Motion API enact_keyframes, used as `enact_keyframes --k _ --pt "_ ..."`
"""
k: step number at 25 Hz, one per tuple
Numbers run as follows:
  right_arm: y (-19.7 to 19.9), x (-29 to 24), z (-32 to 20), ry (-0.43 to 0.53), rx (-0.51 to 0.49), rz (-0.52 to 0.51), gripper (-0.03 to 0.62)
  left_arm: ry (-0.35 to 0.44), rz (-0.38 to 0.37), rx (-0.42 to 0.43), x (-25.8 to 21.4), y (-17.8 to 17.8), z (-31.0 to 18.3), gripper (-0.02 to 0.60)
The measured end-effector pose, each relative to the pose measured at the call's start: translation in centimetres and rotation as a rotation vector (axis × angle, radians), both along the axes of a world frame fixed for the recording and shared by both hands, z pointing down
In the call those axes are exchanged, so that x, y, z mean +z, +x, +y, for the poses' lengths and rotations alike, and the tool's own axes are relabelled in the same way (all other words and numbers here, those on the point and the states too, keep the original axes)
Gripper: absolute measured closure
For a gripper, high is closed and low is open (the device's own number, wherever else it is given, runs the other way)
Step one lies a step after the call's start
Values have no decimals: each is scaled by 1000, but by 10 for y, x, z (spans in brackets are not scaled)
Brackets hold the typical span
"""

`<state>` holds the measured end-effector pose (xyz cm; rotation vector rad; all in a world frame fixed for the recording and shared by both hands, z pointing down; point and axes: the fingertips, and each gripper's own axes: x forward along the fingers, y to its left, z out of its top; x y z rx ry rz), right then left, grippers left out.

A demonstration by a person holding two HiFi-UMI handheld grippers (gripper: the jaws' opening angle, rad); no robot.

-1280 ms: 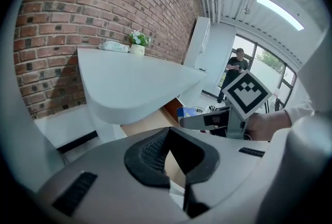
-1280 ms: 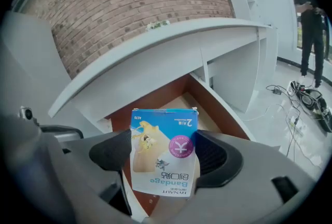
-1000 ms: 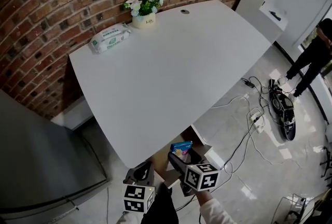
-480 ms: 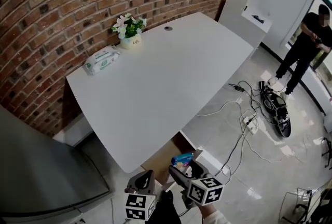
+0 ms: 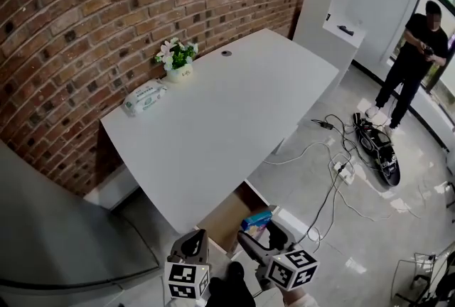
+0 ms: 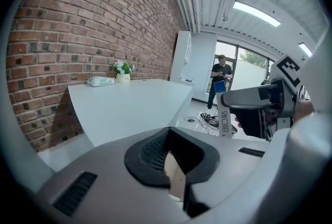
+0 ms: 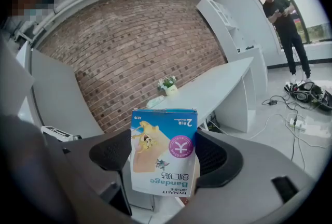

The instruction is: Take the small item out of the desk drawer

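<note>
The right tongs (image 7: 167,165) clamp a small blue bandage box (image 7: 164,145), whose print reads upside down in the right gripper view. The head view shows that box only as a blue sliver by the open drawer (image 5: 226,217) under the white surface (image 5: 227,114). The left tongs (image 6: 174,168) stand narrow, nearly together, gripping nothing. The left gripper view also catches the box edge-on in the right tongs.

My left claw (image 5: 193,237): grey moulded shell, black ribbed pads (image 6: 150,151) lining the jaws, white cube (image 5: 187,280) with black square markers behind it. My right claw (image 5: 272,233): same grey shell, black inner pads (image 7: 109,153), matching marker cube (image 5: 293,268) behind.
</note>
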<state>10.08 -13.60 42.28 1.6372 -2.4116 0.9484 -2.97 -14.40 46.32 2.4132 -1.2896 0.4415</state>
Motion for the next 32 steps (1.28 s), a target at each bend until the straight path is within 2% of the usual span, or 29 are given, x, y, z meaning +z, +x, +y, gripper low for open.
enact_keyframes --k 14,32 --pt "-3 -74 17 171 6 29 195 103 9 -25 -61 -19 3 566" --pt "-3 -89 21 196 10 73 195 164 20 -48 -88 -28 2 566"
